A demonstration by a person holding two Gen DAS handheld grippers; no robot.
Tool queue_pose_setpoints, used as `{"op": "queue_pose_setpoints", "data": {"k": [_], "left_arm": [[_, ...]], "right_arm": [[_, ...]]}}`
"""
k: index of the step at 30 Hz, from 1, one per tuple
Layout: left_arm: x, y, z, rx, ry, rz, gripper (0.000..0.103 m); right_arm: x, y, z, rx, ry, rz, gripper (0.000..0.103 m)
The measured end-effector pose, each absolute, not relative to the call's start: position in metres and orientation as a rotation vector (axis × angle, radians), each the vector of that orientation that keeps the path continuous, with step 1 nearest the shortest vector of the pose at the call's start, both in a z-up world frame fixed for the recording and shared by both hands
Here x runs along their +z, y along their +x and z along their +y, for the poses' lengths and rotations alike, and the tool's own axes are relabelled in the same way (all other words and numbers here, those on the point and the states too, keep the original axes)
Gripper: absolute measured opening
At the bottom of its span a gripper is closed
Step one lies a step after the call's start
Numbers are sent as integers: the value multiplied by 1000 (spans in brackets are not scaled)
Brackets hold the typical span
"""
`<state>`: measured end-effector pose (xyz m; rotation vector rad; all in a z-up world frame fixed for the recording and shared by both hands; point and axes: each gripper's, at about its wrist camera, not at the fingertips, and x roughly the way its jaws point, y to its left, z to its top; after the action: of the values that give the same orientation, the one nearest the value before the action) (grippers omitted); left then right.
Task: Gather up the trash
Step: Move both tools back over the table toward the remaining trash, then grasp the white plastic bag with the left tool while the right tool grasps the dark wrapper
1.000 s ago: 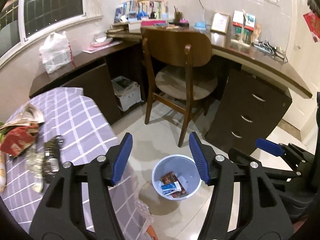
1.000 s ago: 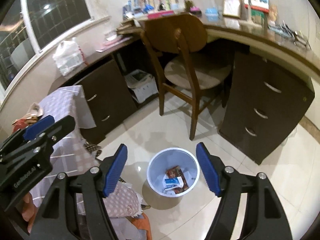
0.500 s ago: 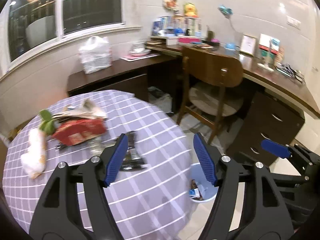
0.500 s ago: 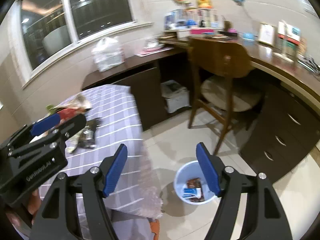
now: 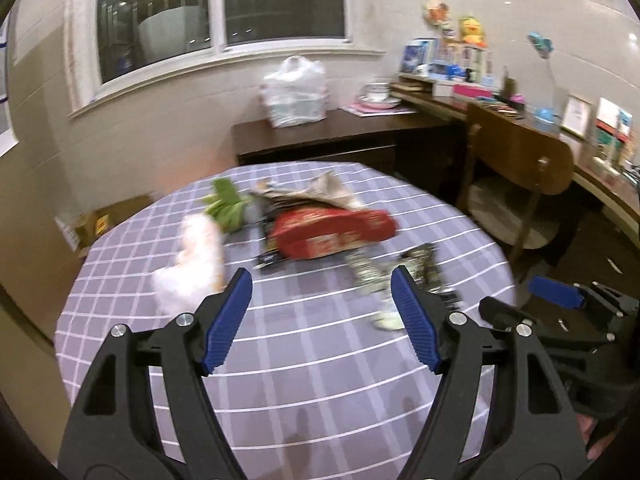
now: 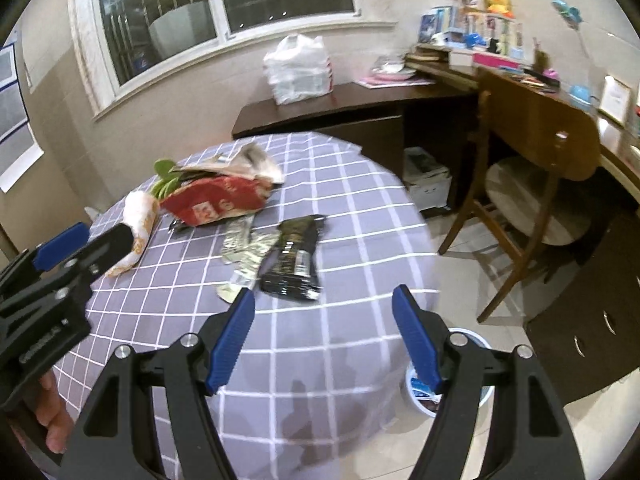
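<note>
Trash lies on the round table point(image 6: 320, 360): a red bag point(image 6: 216, 200), a black wrapper point(image 6: 294, 258), crumpled paper. Some already sits in the bin point(image 6: 416, 398) on the floor. Left gripper point(image 5: 320, 320) is opening, empty; right gripper point(image 6: 322, 336) gapes empty. Most is left.

A checked purple tablecloth point(image 6: 340, 336) carries a red packet point(image 6: 216, 200), black wrapper point(image 6: 294, 256), perhaps newspaper point(image 6: 240, 164).
</note>
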<state>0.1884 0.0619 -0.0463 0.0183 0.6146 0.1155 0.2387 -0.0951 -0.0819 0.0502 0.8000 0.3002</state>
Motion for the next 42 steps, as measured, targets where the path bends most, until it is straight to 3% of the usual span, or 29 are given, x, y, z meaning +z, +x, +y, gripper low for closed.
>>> {"op": "queue_pose_setpoints", "data": {"k": [9, 11, 14, 16, 18, 28, 29, 30, 35, 42], "left_arm": [[-62, 194, 119, 197, -26, 676, 80], [-66, 198, 130, 216, -27, 689, 81], [-71, 207, 146, 221, -39, 710, 86], [-75, 217, 158, 218, -49, 729, 86], [-78, 227, 166, 213, -52, 740, 88], [-108, 288, 198, 149, -140, 852, 87], [-111, 290, 198, 153, -140, 866, 69], [-114, 292, 199, 156, -138, 888, 37], [-111, 277, 202, 163, -121, 865, 36], [-104, 253, 202, 175, -145, 863, 36]], "right_arm": [[-107, 283, -72, 266, 44, 880, 70], [-112, 292, -71, 253, 46, 896, 62], [-117, 307, -66, 257, 36, 905, 60], [-118, 313, -60, 229, -20, 894, 51], [-117, 319, -58, 239, -28, 889, 30], [-103, 333, -70, 234, 27, 871, 27], [-102, 333, -71, 232, 29, 869, 26], [-101, 333, -71, 228, 28, 870, 26], [-98, 328, -76, 220, 37, 863, 25], [-95, 311, -85, 242, 65, 863, 7]]}}
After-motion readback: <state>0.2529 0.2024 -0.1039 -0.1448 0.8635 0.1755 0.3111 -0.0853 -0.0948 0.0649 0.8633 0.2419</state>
